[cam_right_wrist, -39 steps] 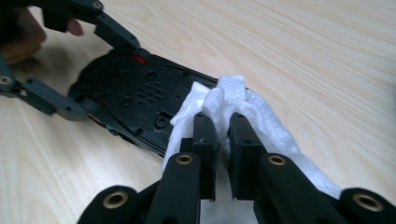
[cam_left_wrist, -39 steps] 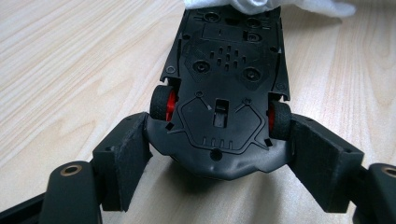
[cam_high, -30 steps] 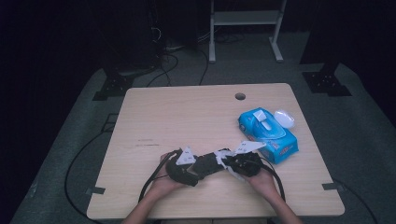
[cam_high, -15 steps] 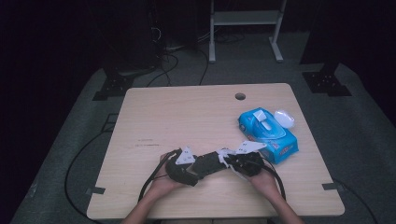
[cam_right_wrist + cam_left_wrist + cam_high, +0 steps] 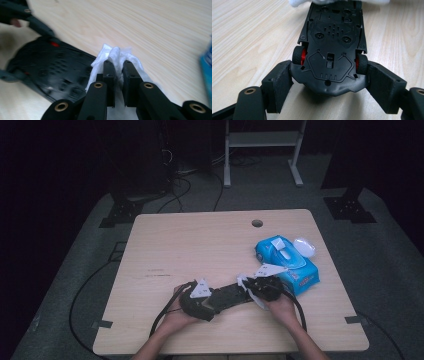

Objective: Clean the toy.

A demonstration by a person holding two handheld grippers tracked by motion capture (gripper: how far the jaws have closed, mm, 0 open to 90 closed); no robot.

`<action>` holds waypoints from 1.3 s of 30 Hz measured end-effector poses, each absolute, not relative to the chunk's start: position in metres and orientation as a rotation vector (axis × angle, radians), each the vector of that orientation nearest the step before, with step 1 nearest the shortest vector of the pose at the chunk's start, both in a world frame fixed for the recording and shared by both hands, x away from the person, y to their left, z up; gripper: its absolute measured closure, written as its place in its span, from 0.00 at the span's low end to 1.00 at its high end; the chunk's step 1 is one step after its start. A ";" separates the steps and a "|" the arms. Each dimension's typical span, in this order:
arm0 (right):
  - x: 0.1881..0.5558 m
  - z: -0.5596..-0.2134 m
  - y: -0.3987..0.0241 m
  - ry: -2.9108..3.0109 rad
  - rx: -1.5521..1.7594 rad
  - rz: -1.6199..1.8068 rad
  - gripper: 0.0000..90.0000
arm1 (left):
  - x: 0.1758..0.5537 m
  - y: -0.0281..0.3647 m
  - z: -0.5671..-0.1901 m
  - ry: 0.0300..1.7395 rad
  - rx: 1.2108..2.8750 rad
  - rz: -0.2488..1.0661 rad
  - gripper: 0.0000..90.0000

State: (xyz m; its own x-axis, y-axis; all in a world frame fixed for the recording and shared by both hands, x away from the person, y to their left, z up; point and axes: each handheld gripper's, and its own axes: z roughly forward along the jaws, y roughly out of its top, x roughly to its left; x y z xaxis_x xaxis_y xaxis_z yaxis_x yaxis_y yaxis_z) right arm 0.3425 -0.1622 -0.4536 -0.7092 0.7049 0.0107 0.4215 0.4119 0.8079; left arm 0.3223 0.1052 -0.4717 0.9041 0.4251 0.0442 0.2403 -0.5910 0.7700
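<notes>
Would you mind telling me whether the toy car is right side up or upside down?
Upside down: the toy car's flat black underside with screw holes faces the camera, held in the left gripper.

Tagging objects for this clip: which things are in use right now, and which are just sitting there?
In use:
- toy car, upside down, clamped by left gripper
- white tissue, pinched in right gripper, at the car's underside

Lying about:
- blue tissue pack, right side of table
- small white object beside the pack, too small to identify
</notes>
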 end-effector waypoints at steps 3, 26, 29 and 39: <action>0.344 -0.455 -0.169 2.329 1.022 1.210 0.91 | 0.322 0.104 -0.472 0.469 2.226 0.289 0.27; 0.327 -0.456 -0.113 2.506 0.850 1.342 0.91 | 0.319 0.100 -0.472 0.457 2.248 0.323 0.27; 0.321 -0.455 -0.100 2.528 0.769 1.304 0.90 | 0.318 0.100 -0.472 0.461 2.244 0.321 0.27; 0.328 -0.452 -0.077 2.531 0.708 1.260 0.91 | 0.319 0.099 -0.472 0.463 2.247 0.329 0.27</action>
State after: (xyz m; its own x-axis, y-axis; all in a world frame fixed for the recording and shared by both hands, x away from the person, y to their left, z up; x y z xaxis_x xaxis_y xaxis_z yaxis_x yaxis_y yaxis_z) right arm 0.3284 -0.0772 -0.4516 -0.8579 0.5137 0.0116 0.3188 0.5146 0.7959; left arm 0.3189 0.0987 -0.4719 0.8990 0.4298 0.0844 0.2213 -0.6120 0.7592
